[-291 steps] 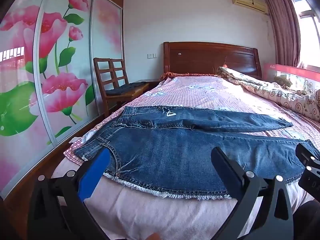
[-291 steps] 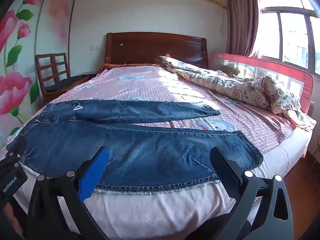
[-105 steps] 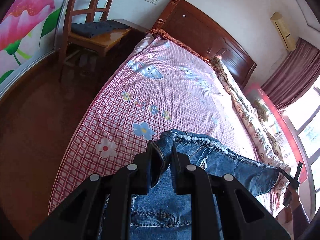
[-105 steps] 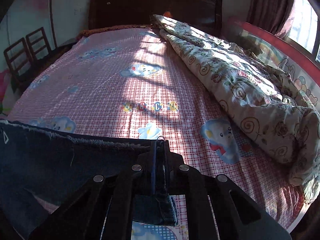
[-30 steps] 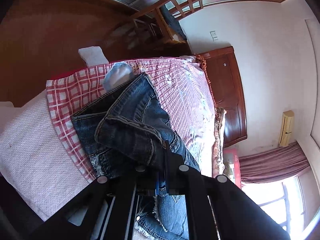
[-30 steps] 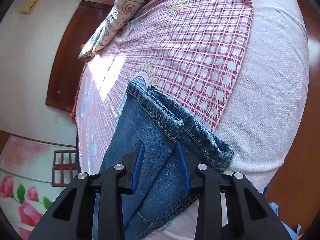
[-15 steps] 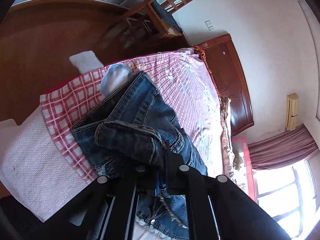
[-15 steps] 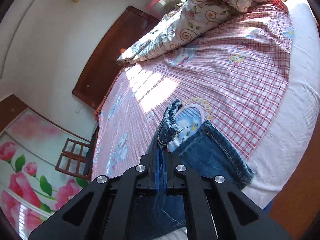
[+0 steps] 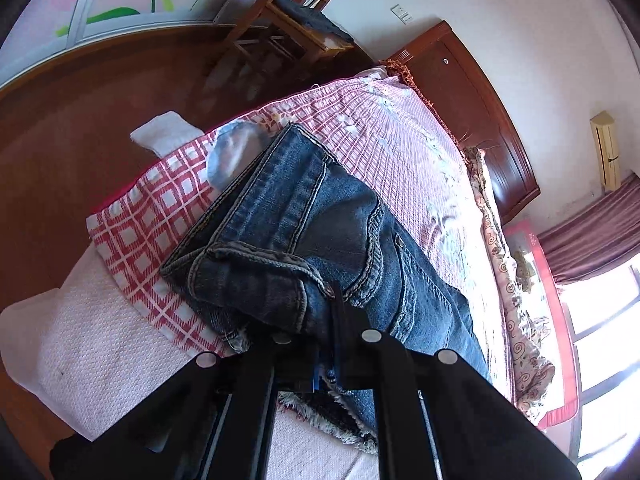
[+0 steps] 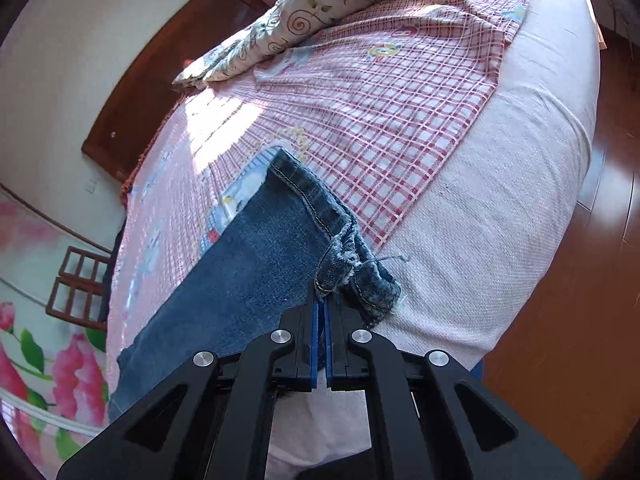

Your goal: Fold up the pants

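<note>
Pants: blue denim jeans (image 9: 320, 216), frame centre, lying on pink checked bedsheet (image 10: 380, 92).
Left claw (image 9: 330, 304): clamped on the waistband fold, lower centre.
Right claw (image 10: 321, 300): pinching the frayed hem (image 10: 340, 256), lower centre.

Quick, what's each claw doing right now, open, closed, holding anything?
Left claw: closed on the jeans at the waistband end.
Right claw: closed on the jeans' leg hem.

Blue denim pants (image 9: 320, 216); red-white checked sheet (image 10: 384, 120); black hand-held gripper (image 10: 321, 304), blue pads.
</note>
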`<state>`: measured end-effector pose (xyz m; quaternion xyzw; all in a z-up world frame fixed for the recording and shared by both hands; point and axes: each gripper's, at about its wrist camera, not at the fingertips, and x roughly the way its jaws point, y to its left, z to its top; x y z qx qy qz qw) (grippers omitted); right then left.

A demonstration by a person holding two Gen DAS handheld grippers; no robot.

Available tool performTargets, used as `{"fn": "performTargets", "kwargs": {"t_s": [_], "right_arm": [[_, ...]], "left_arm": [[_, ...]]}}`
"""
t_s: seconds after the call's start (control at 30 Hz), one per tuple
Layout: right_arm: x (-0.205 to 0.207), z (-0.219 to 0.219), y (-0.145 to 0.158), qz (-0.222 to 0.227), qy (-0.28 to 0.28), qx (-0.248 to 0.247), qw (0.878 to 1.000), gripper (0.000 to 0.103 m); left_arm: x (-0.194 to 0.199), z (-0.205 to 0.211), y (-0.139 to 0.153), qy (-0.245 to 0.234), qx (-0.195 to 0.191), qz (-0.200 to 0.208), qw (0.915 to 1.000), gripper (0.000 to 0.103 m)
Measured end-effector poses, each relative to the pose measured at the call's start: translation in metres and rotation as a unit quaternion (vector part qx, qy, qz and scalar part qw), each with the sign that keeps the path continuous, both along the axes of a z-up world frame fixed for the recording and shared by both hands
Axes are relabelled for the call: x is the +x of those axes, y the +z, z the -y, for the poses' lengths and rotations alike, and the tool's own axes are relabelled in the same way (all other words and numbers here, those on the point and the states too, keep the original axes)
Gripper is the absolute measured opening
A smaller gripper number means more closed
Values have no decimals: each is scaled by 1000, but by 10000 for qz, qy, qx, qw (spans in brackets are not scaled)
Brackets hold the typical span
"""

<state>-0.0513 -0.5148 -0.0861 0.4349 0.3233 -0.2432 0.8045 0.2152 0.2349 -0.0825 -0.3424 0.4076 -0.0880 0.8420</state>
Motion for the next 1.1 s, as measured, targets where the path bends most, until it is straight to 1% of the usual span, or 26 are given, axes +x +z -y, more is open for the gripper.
{"fn": "performTargets", "kwargs": {"t_s": [0.03,0.1,0.2,0.23,0.3,0.33,0.4,0.47,0.53,0.57,0.6,0.63,0.67,0.7,0.73,0.77,0.8,0.83,0.87,0.9,0.93,0.97,1.03,1.1], "right_arm": [[-1,0,-9,-108,0,63,9999,1],[-7,-1,-14,116,-103,159,9998,1],[-5,-4,-12,-2,-67,57,10000,1],[-4,-4,-12,-12,-42,37,10000,1],[-6,-4,-13,23,-36,45,10000,1],[-6,-4,-14,38,-42,47,10000,1],[-6,-4,-12,17,-44,34,10000,1],[-5,-3,-11,-51,-17,48,10000,0],[-3,-1,-8,-194,-23,148,9997,1],[-2,-2,-2,-364,-63,103,9993,4],[-2,-6,8,-515,-171,-51,9985,10],[-4,-13,21,-742,-370,-331,9960,30],[-7,-20,33,-928,-607,-591,9921,54],[-11,-26,43,-917,-811,-715,9899,56],[-12,-32,53,-796,-869,-769,9901,56],[-6,-39,62,-591,-631,-836,9927,56],[10,-51,73,-414,-135,-979,9942,56],[33,-69,85,-393,507,-1242,9902,56],[60,-93,98,-390,1218,-1604,9787,56],[87,-122,111,-330,1936,-2028,9593,56],[113,-153,121,-232,2579,-2403,9355,56],[137,-181,128,-105,3144,-2608,9127,56],[186,-231,133,74,4023,-2800,8716,56],[232,-274,130,-10,4621,-3147,8291,52]], "left_arm": [[0,3,4,-12,153,38,9999,6],[0,5,17,-26,314,185,9993,6],[-5,10,44,-123,473,732,9961,6],[-2,11,45,-170,594,764,9952,6],[7,10,27,-230,808,259,9961,6],[8,8,15,-246,776,63,9967,6],[-1,2,6,-147,557,105,9983,6],[-6,1,4,-91,489,98,9987,6],[-7,-3,0,-74,320,75,9994,6],[-6,-5,-4,-63,253,49,9996,6],[-6,-5,-8,-38,213,23,9998,6],[-6,-5,-10,-13,199,21,9998,6],[-7,-5,-14,7,190,39,9998,6],[-8,-5,-17,36,142,64,9999,7],[-10,-6,-21,76,48,101,9999,7],[-13,-7,-26,100,-36,132,9999,7],[-14,-8,-28,101,-74,156,9998,7],[-14,-7,-29,91,-62,168,9998,7],[-14,-6,-28,79,-20,168,9998,7],[-14,-4,-27,69,29,165,9998,7],[-13,-4,-27,72,50,157,9998,7],[-14,-3,-27,91,32,147,9998,7],[-14,-3,-27,112,11,127,9999,7],[-14,-3,-27,104,59,115,9999,7]]}}
